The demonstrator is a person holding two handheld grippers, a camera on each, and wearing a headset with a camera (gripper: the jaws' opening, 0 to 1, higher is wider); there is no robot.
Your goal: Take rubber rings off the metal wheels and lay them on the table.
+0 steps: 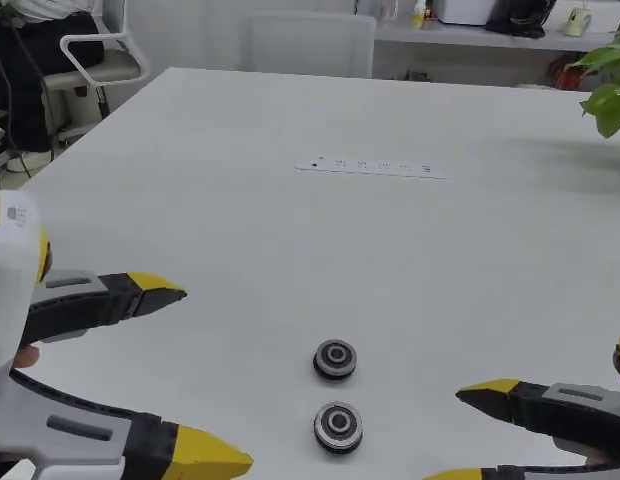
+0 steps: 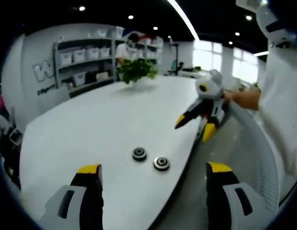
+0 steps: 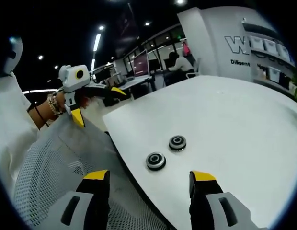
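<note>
Stripping seems not yet begun: the left gripper [image 1: 212, 378] and right gripper [image 1: 445, 437] gape wide and empty either side of the near wheel [image 1: 338, 427] and far wheel [image 1: 335, 360] on the table [image 1: 390, 250], so one must next pinch a rubber ring [image 1: 338, 448].

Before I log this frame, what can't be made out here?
Head view: far wheel and near wheel, too small to tell rubber from metal at the rim.
Head view: right gripper, lower jaw cut off by the bottom edge.
Head view: strip of marks on the table, too small to read.
</note>
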